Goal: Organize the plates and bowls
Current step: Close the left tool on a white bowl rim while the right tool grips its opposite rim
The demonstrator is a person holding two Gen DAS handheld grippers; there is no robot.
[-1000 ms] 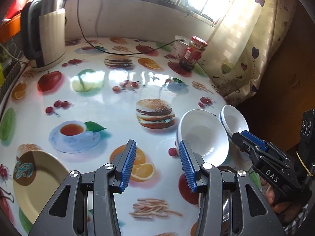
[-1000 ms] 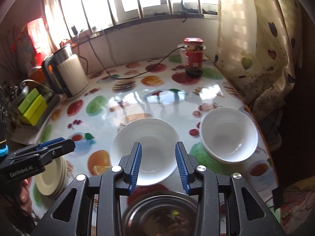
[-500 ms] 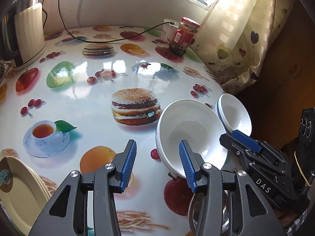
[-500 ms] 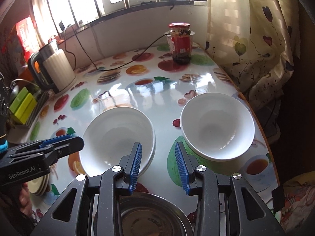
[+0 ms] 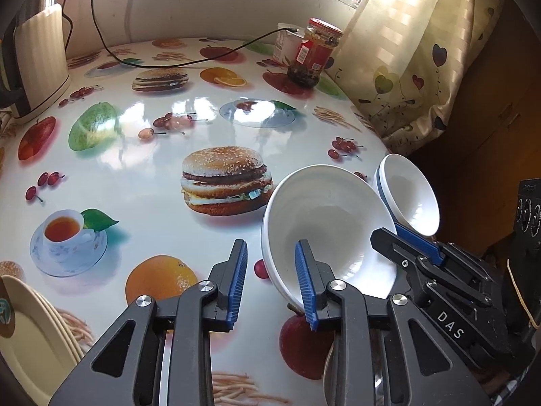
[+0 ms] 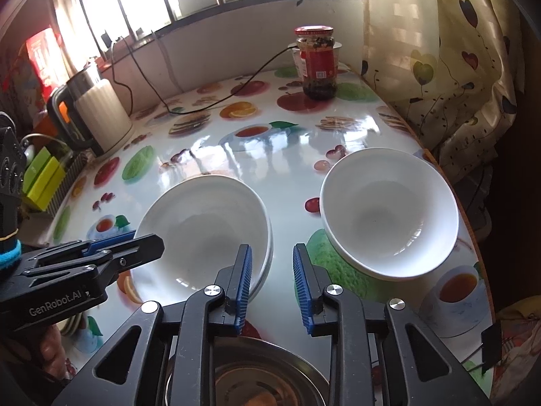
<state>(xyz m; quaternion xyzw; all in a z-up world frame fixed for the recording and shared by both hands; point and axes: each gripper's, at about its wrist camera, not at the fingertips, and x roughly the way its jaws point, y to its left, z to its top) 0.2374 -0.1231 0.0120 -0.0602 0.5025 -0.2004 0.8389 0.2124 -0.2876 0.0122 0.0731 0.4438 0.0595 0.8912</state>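
A white bowl (image 5: 328, 223) with a doubled rim sits near the table's front, and both grippers are at it. My left gripper (image 5: 270, 280) straddles its left rim with the right pad inside the bowl. The jaws are closing and a gap still shows beside the rim. My right gripper (image 6: 272, 280) straddles the opposite rim of the same bowl (image 6: 203, 230), left pad inside. Its jaws are also closing and do not press. A second white bowl (image 6: 389, 213) stands alone to the right. Cream plates (image 5: 30, 338) lie stacked at the left. A steel bowl (image 6: 263, 372) lies under my right gripper.
A kettle (image 6: 98, 115) with its cable stands at the back left. A red-lidded jar (image 6: 318, 64) stands at the back right. A curtain (image 6: 456, 84) hangs past the table's right edge (image 6: 473, 243). Green and yellow blocks (image 6: 44, 179) sit at the far left.
Both grippers have come down and closer to the doubled white bowl, so its rims now lie between their fingers. Both pairs of jaws have narrowed.
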